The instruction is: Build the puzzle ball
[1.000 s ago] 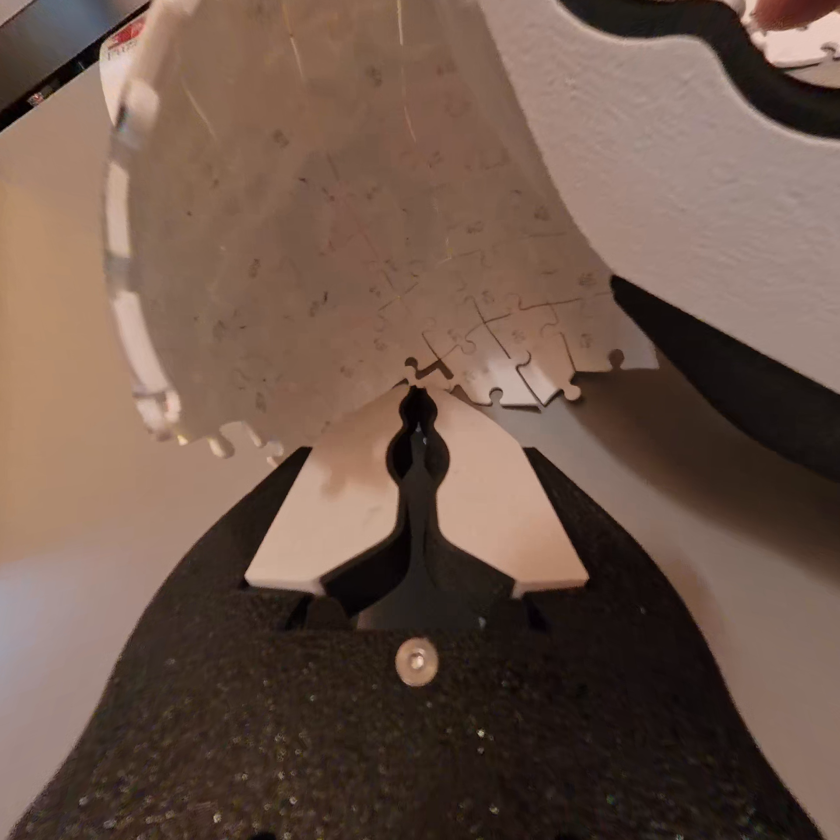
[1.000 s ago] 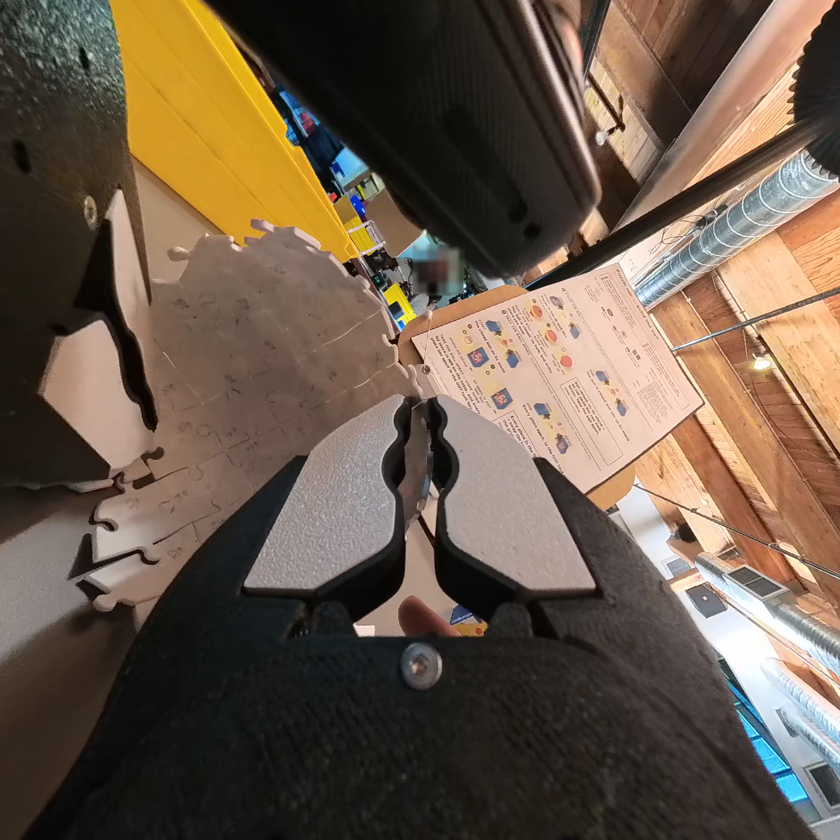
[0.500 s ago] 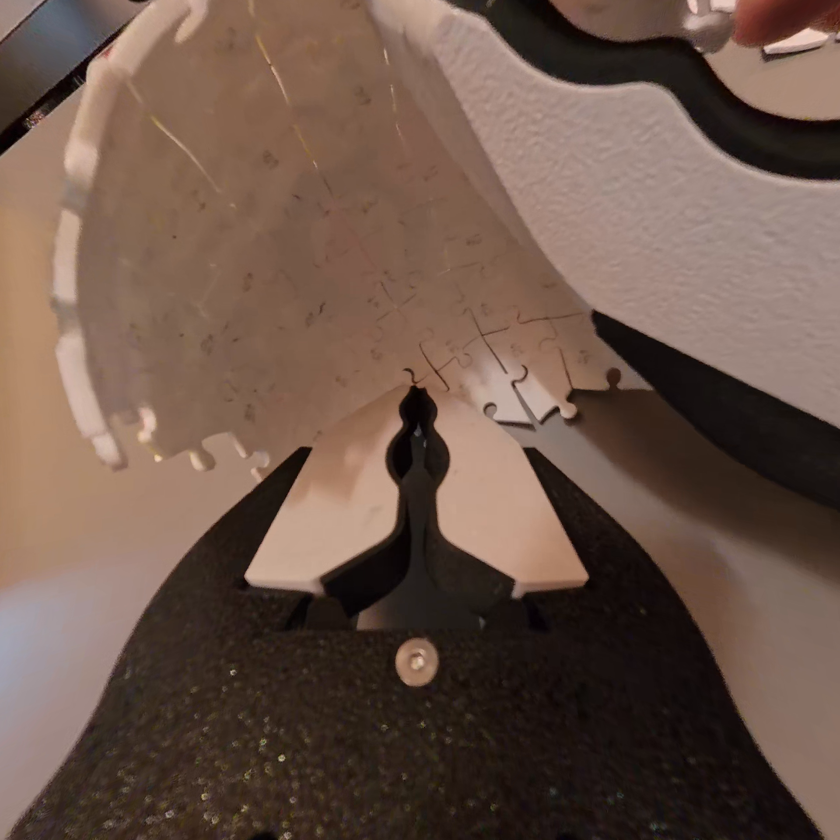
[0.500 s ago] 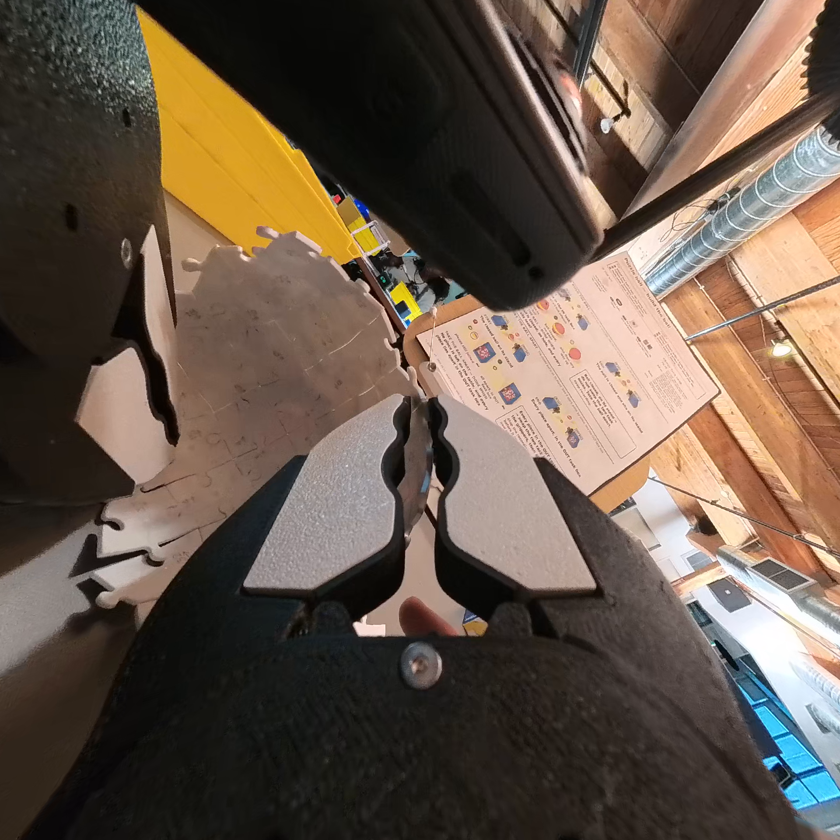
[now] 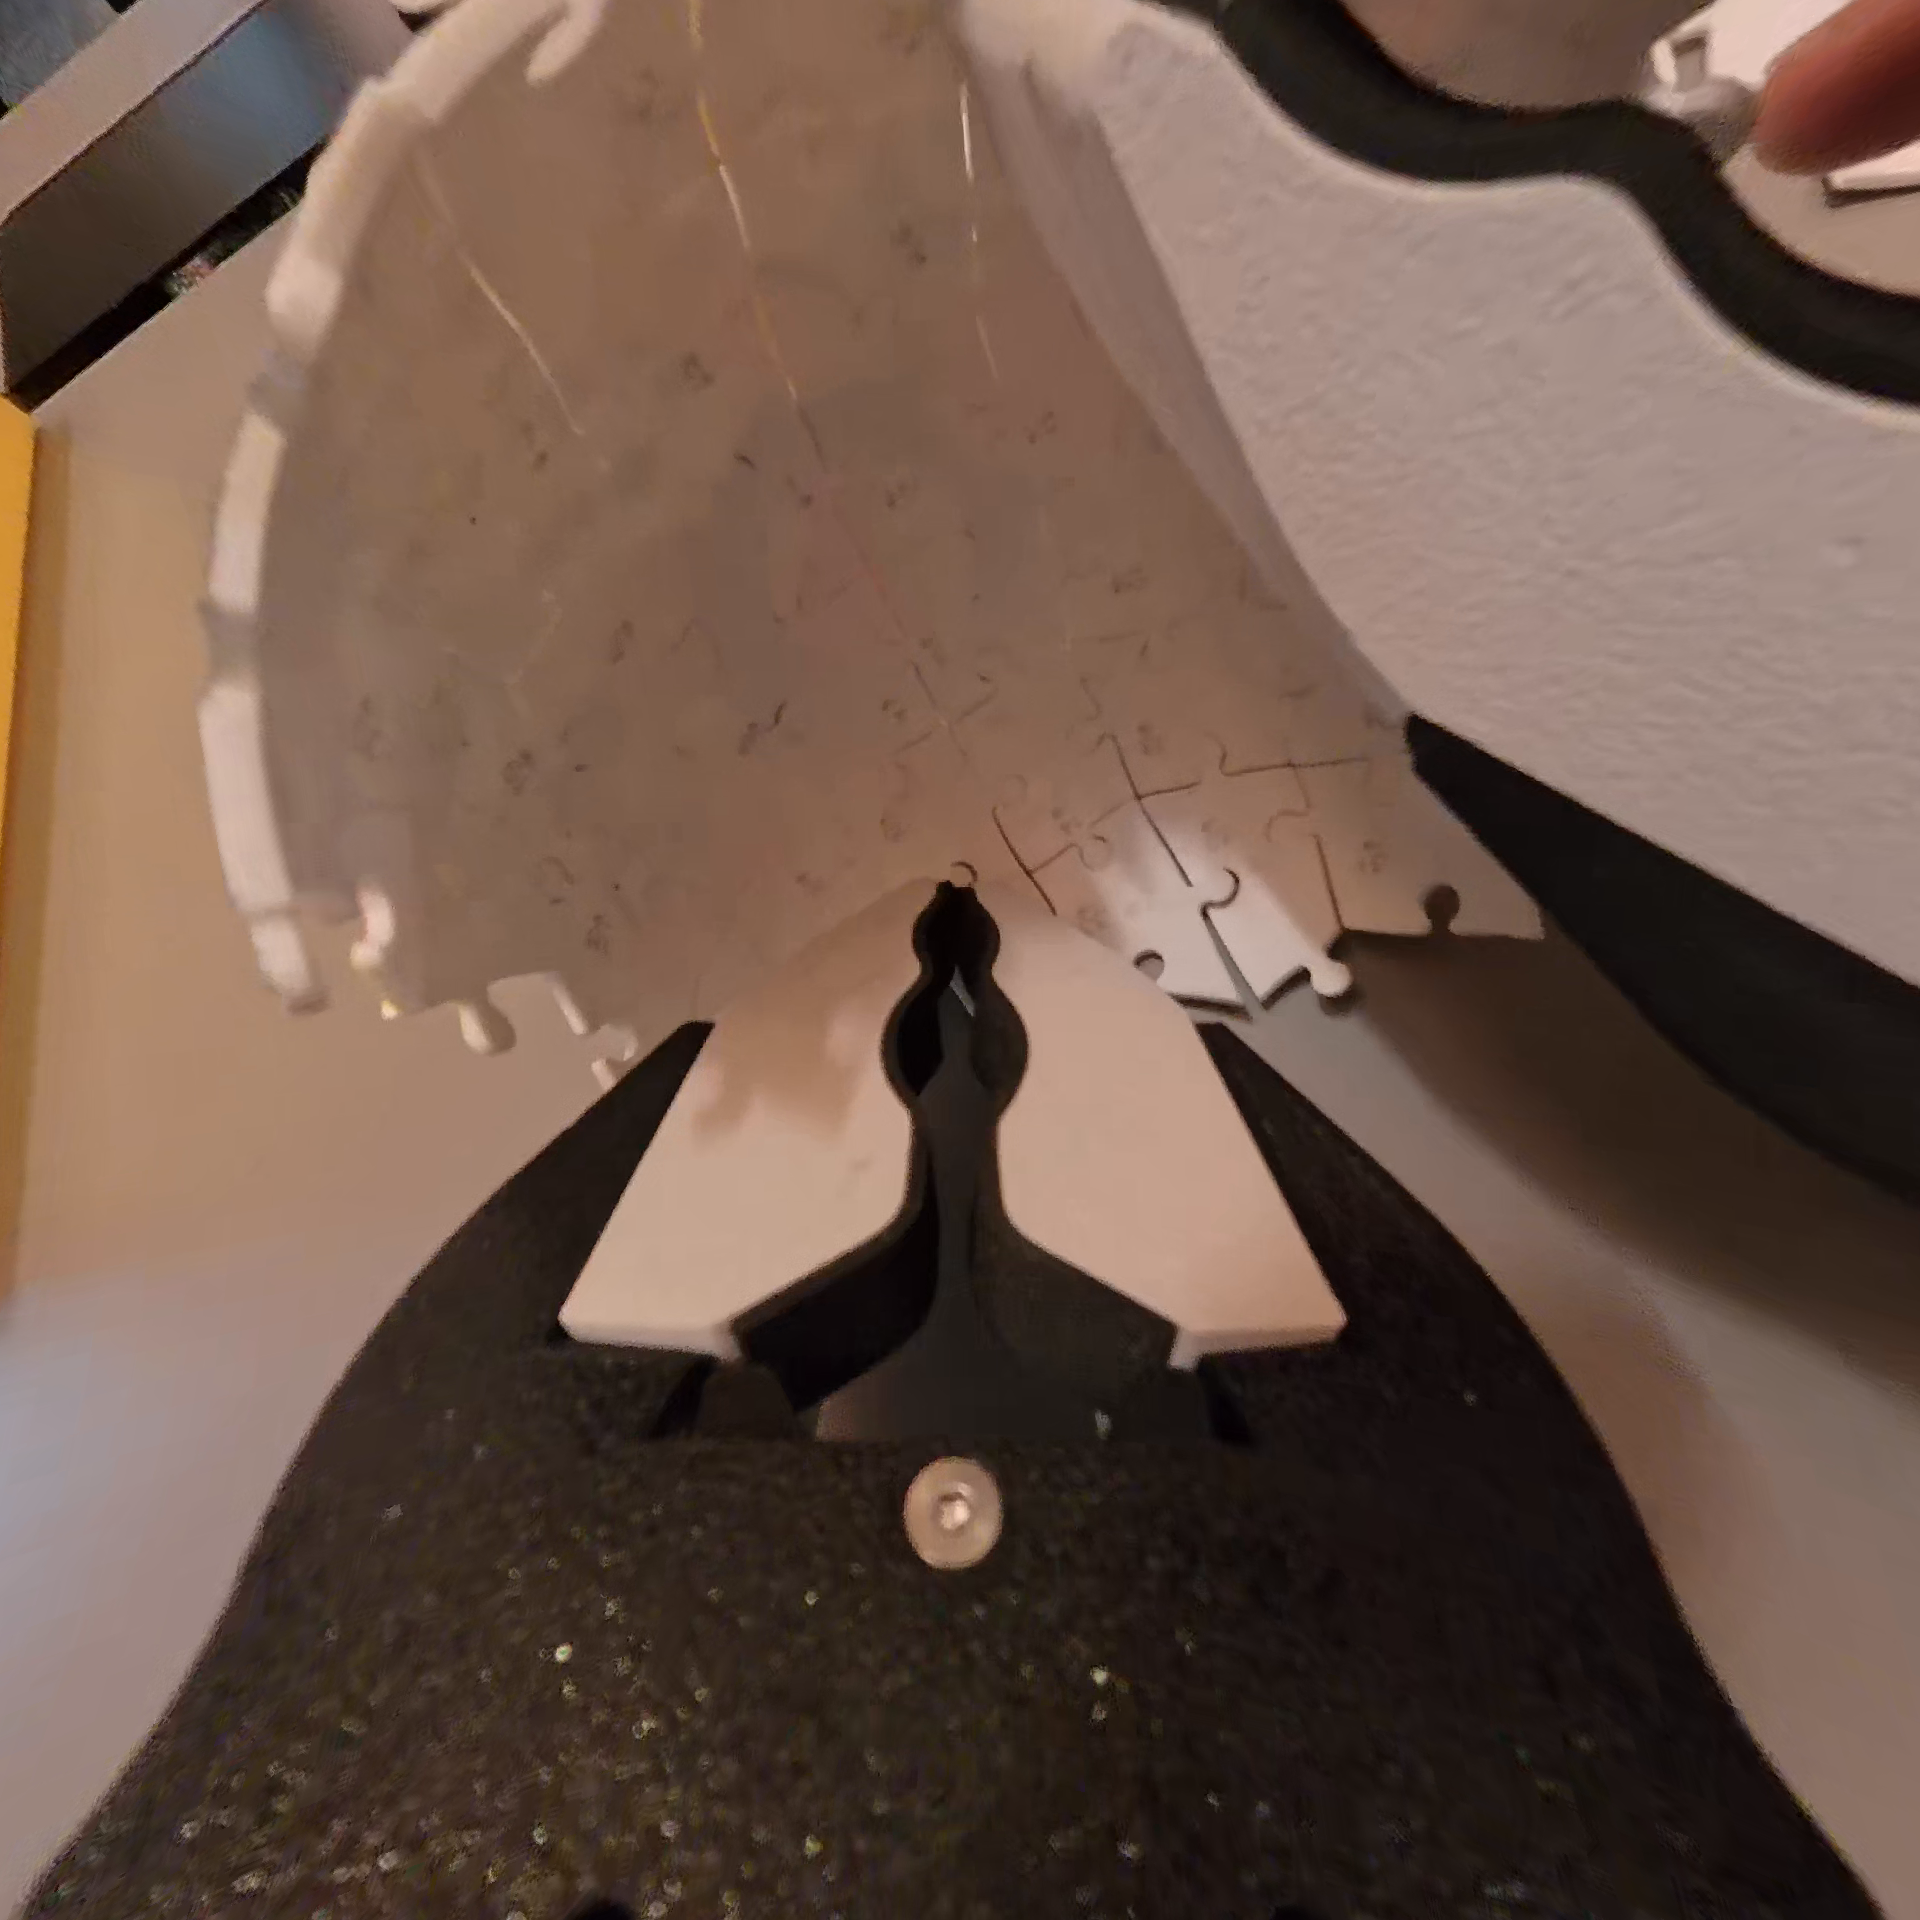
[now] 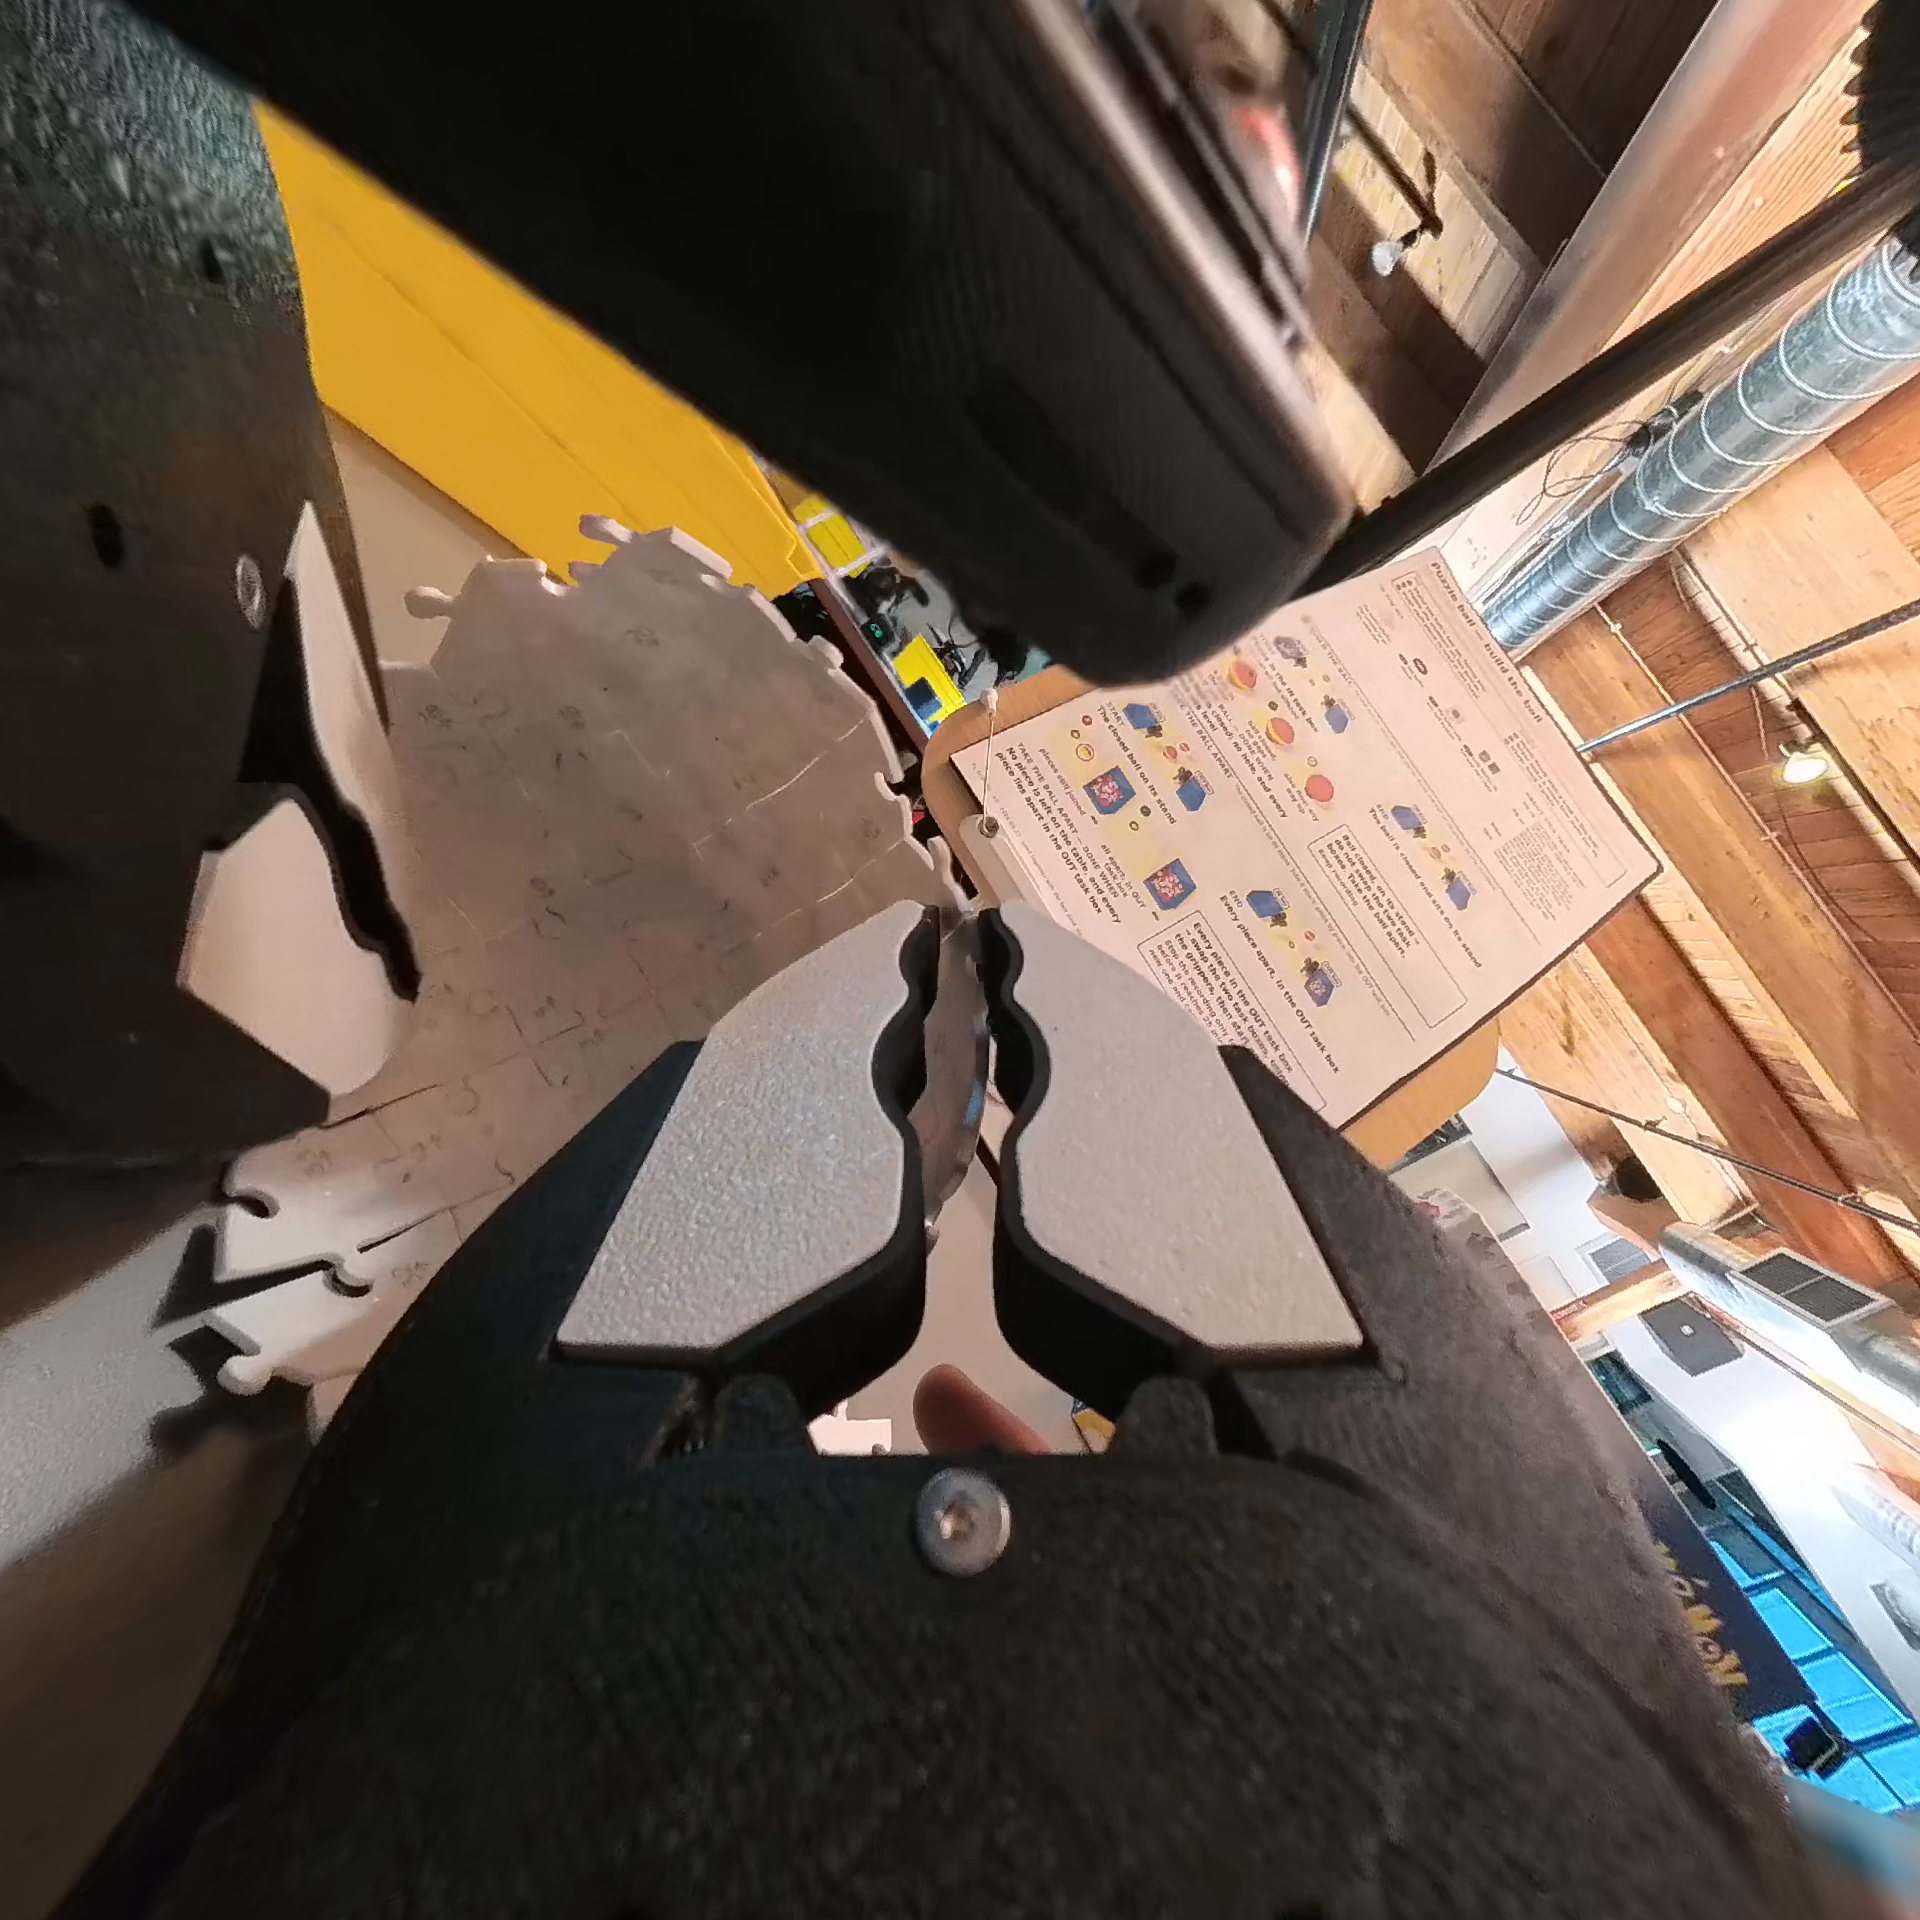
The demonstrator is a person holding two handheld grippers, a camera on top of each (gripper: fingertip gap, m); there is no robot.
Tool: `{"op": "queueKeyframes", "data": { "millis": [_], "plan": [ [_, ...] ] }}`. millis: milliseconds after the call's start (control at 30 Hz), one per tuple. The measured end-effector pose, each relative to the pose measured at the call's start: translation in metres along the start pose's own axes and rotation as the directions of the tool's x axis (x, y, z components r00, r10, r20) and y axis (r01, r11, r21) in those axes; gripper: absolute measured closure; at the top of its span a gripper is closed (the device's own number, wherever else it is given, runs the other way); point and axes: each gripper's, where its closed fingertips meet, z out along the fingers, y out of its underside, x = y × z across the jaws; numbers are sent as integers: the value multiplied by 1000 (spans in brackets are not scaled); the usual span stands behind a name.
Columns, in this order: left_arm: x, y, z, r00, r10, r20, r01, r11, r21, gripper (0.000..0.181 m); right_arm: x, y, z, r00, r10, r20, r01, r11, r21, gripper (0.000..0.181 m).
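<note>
timber ceiling (image 6: 1756,499) with silver duct (image 6: 1704,436), yellow panel (image 6: 499,416), beige tabletop (image 5: 260,1299), printed sheet (image 6: 1299,831) on board, curved puzzle shell (image 5: 675,582) held over table, left gripper (image 5: 956,899) clamped on its lower edge, right gripper (image 6: 961,920) pinching its rim

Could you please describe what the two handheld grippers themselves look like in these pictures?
Both match. The left gripper and the right gripper each have a rough, speckled black body with one silver screw at its centre. Each carries two pale grey, flat-faced fingers with wavy black inner edges. No cables, sleeves or markings show.
</note>
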Motion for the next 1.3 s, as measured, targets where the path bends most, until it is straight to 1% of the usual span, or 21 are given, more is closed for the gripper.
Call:
{"op": "queueKeyframes", "data": {
  "millis": [433, 500, 567, 667, 767, 933, 1000, 1167, 1300],
  "plan": [
    [1, -1, 3, 999, 25, 29, -24, 999, -27, 181, -1, 1, 0, 1000, 21, 7, -21, 1000, -2, 173],
    [1, -1, 3, 999, 31, 19, -30, 999, -25, 181, -1, 2, 0, 1000, 26, 6, -26, 1000, -4, 173],
    [0, -1, 3, 1000, 14, 9, -14, 1000, -12, 181, -1, 4, 0, 1000, 30, 4, -30, 1000, -10, 172],
    [0, -2, -2, 998, -57, -4, 57, 998, 31, 181, 1, 6, 0, 1000, 31, -1, -31, 999, -16, 174],
    [-7, -5, -9, 997, -70, 41, 67, 995, 80, 181, 1, 7, 0, 999, 32, 0, -32, 999, -20, 173],
    [-3, -1, -5, 999, -49, 24, 48, 998, 43, 181, 0, 6, 0, 999, 32, 2, -32, 999, -17, 173],
    [1, 0, -2, 1000, -20, 4, 20, 999, 28, 181, 0, 7, 0, 999, 37, 3, -37, 999, -20, 172],
    [4, -1, 0, 999, 38, 2, -38, 999, 8, 181, 0, 7, 0, 999, 39, 3, -39, 999, -20, 172],
    [5, 0, 1, 999, 37, -18, -37, 999, -25, 181, -1, 7, 0, 999, 46, 8, -46, 999, -19, 172]
  ]
}}
